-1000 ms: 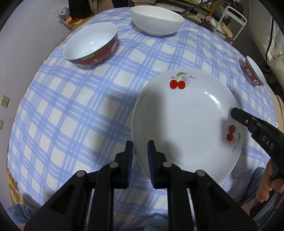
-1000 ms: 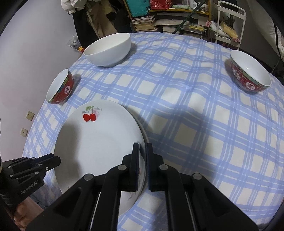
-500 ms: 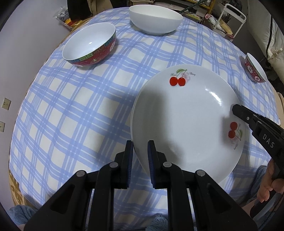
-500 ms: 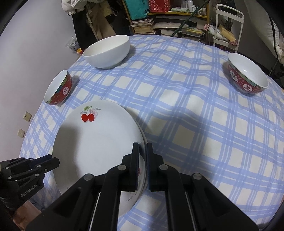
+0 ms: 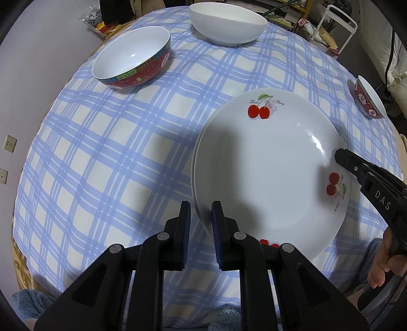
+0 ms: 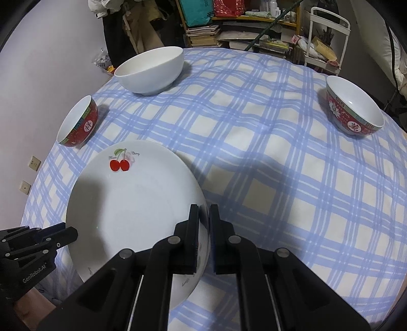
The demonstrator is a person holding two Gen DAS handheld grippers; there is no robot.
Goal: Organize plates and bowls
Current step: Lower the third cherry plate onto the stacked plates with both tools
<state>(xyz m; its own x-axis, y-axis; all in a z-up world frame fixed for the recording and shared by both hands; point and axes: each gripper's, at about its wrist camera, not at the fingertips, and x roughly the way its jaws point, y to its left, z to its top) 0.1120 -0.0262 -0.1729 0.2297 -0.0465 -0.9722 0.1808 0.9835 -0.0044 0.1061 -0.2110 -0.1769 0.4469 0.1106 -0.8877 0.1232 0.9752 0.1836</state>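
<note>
A white plate with red cherries (image 5: 269, 168) is held a little above the blue-checked tablecloth (image 5: 101, 157); it also shows in the right wrist view (image 6: 132, 203). My left gripper (image 5: 201, 216) is shut on its left rim. My right gripper (image 6: 203, 219) is shut on its right rim. A second plate rim seems to lie right under the top one. A red-patterned bowl (image 5: 132, 61) and a large white bowl (image 5: 226, 23) stand at the far left and far middle. Another red bowl (image 6: 353, 112) stands at the far right.
A socket wall (image 6: 33, 163) lies left of the table. Shelves with books and clutter (image 6: 229, 30) and a white cart (image 6: 325, 38) stand beyond the far edge. The person's hand (image 5: 386, 267) shows at the right.
The plate has moved up and slightly toward the table's middle with both grippers still on its rims. The bowls have not moved.
</note>
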